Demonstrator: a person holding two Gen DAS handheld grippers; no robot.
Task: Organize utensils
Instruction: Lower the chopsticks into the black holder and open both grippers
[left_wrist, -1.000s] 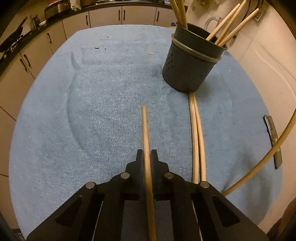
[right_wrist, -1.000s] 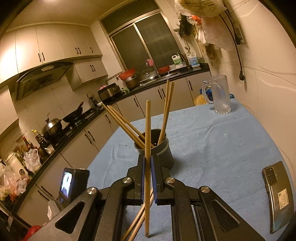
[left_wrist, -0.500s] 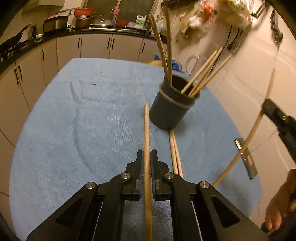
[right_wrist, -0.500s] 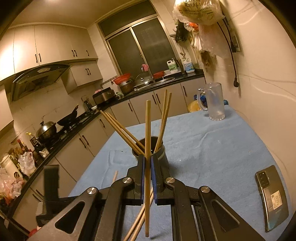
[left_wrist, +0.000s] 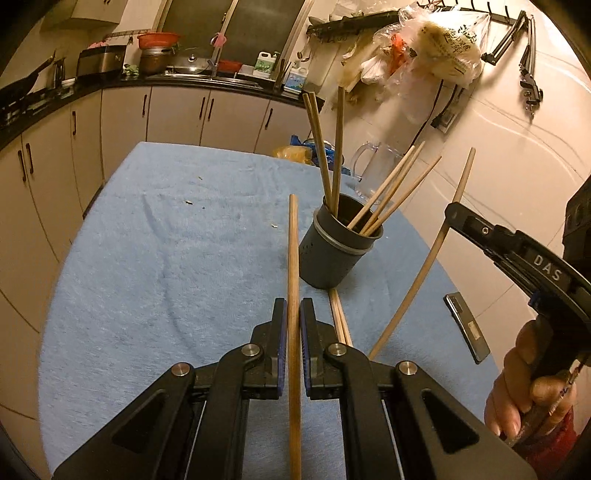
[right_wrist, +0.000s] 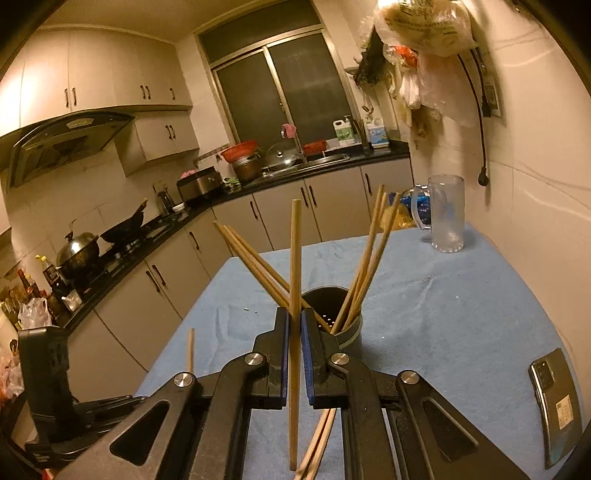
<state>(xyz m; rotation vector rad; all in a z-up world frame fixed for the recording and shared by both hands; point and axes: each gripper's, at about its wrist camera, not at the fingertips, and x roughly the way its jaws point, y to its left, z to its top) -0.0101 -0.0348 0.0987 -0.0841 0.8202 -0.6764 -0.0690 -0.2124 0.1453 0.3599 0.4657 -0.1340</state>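
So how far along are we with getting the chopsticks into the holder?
Partly done: several chopsticks already stand in the dark holder. In hand: the left gripper and the right gripper each clamp one chopstick. Left: drop those two in, then the pair on the blue cloth beside the holder.

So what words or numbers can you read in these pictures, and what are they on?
"DAS": white letters on the black right gripper.
Hanging plastic bag: printed writing, too blurred to read.
Dark phone on the blue cloth: back sticker, too small.
White jugs by the window: labels, too small.
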